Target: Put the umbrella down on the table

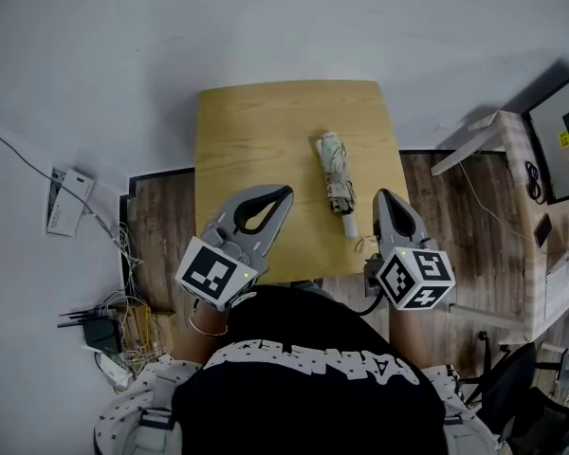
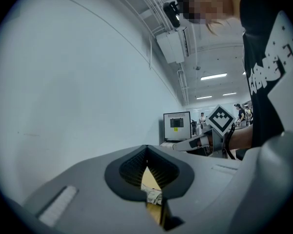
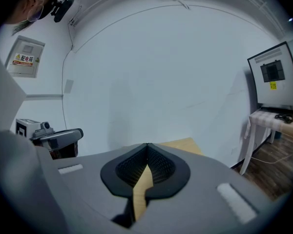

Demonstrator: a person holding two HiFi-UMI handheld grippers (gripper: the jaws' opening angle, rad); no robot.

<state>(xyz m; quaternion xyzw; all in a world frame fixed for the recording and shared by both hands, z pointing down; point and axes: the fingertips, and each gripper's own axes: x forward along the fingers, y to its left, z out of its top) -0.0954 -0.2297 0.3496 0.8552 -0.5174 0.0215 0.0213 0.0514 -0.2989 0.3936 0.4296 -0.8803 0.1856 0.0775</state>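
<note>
Head view: folded umbrella (image 1: 337, 180), white with grey print, bundled tight, lies flat on wooden table (image 1: 256, 131), right of centre, pale handle end toward person. Left gripper (image 1: 284, 193) well apart on its left, right gripper (image 1: 383, 195) just beside handle end, not touching. Both tongs closed tip to tip, holding nothing.

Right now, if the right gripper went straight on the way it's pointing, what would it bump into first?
Most likely the bare wooden table. The right gripper tilts slightly down over it, and the folded umbrella lies just left of its line. Its height above the wood is hard to judge.
</note>
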